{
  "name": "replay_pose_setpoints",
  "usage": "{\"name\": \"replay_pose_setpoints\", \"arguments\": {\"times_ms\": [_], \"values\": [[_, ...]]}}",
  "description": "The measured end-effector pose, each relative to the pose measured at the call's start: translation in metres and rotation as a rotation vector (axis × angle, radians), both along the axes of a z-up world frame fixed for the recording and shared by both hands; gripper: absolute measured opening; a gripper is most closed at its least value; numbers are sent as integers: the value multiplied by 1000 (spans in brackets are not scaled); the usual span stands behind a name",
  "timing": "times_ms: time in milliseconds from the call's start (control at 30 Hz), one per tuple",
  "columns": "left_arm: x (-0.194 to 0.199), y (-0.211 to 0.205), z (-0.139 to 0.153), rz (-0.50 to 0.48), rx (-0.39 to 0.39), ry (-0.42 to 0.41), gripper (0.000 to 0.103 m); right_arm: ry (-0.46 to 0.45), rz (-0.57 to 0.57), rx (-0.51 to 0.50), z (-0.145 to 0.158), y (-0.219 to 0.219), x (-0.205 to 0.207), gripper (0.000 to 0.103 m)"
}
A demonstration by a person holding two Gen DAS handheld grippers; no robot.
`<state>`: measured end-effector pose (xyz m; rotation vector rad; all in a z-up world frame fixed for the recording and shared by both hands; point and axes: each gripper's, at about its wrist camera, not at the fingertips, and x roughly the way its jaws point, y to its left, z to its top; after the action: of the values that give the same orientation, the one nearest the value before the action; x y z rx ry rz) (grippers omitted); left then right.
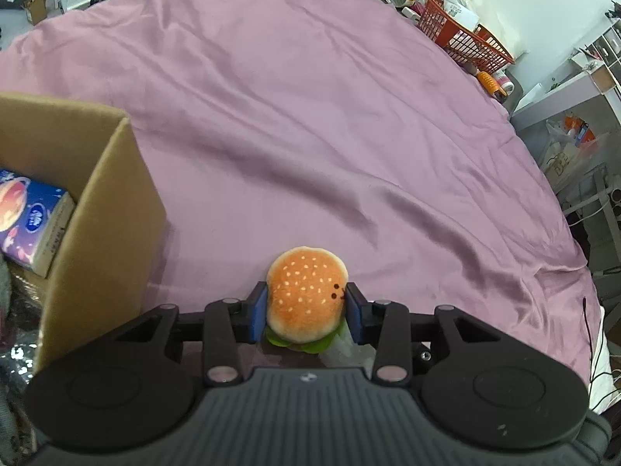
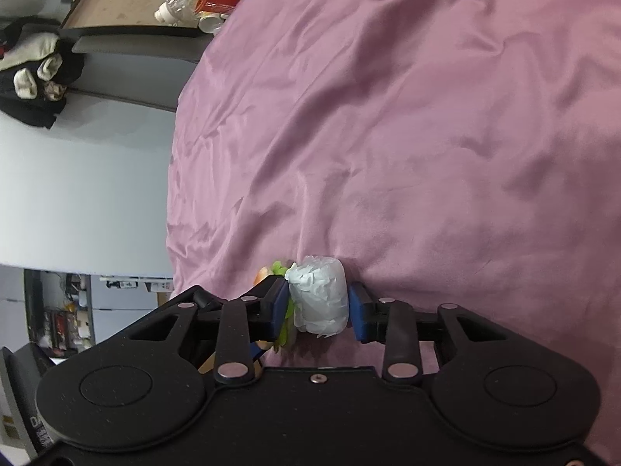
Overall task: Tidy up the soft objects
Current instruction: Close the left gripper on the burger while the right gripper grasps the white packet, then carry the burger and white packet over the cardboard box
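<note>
The pink sheet (image 1: 310,124) spreads wide from 10 to 2 o'clock ahead of the left gripper (image 1: 306,308), wrinkled and bare up to its far edge; in the right wrist view the sheet's edge runs down the 9 o'clock side, with white wall beyond it. The left gripper is clenched on the burger (image 1: 306,297) — a plush bun, orange-brown with pale seed dots and two dark spots near its right side, a green lettuce frill showing beneath. It sits low at 6 o'clock in the left view, both blue pads (image 1: 258,312) pressed to its sides. The right gripper (image 2: 319,305) straddles the tissue roll (image 2: 320,299), a crumpled pale-white cylinder lying on the sheet; the left pad touches it, the right pad sits just beside it, so whether the grasp is firm I cannot tell. The burger's green frill (image 2: 278,268) peeks just left of the roll, the two things touching or nearly so. A cardboard box (image 1: 104,209) stands at 9 o'clock of the left gripper, close by, its wall upright, a blue tissue pack (image 1: 33,221) inside. Far off at 1 o'clock — a red basket (image 1: 462,35) among clutter at the sheet's edge.
</note>
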<state>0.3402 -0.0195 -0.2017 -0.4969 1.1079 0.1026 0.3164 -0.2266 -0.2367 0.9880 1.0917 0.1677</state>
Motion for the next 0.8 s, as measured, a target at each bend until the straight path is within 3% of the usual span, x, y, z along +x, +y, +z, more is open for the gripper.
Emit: {"name": "replay_pose_setpoints", "arguments": {"times_ms": [800], "values": [[-69,3,85,33,135,-137,40,-180,24,-72,66,-13,-34,33]]}}
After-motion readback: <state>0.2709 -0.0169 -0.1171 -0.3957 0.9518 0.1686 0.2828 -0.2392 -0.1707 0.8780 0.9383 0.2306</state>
